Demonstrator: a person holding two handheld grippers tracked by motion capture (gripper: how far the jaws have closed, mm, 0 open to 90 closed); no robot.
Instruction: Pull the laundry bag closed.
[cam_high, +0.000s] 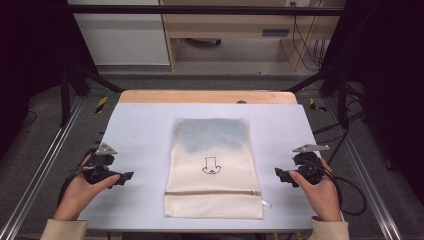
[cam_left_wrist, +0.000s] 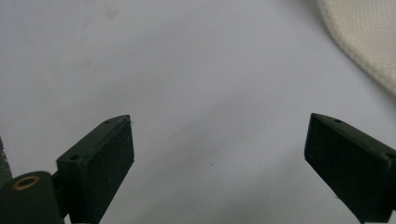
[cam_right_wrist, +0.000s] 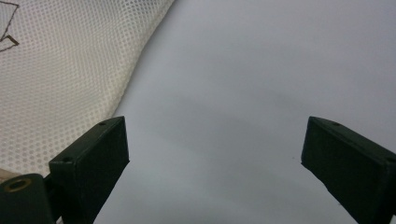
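A cream mesh laundry bag (cam_high: 214, 167) lay flat in the middle of the pale grey table (cam_high: 145, 125), its long sides running from near to far. A zipper (cam_high: 212, 192) crossed the bag from left to right close to its near edge, with a small pull tab at the right end. A small dark line drawing (cam_high: 211, 166) sat about halfway up the bag, and something bluish-grey showed through the mesh in the far half; what it was could not be made out from above.

The left gripper (cam_high: 125, 177) rested at the left of the table, near the front edge, held in the person's left hand (cam_high: 82, 192) and well apart from the bag's left side. In the left gripper view its two black jaws stood wide apart over bare table, with nothing between them, and a corner of the bag (cam_left_wrist: 369, 37) showed at the upper right.

The right gripper (cam_high: 278, 174) sat at the right of the table, held in the right hand (cam_high: 320, 192), its tips pointing left towards the bag's right edge and just short of it. In the right gripper view its jaws also stood wide apart and empty, and the mesh of the bag (cam_right_wrist: 60, 79) lay beyond the left jaw, with part of the drawing at the upper left corner.
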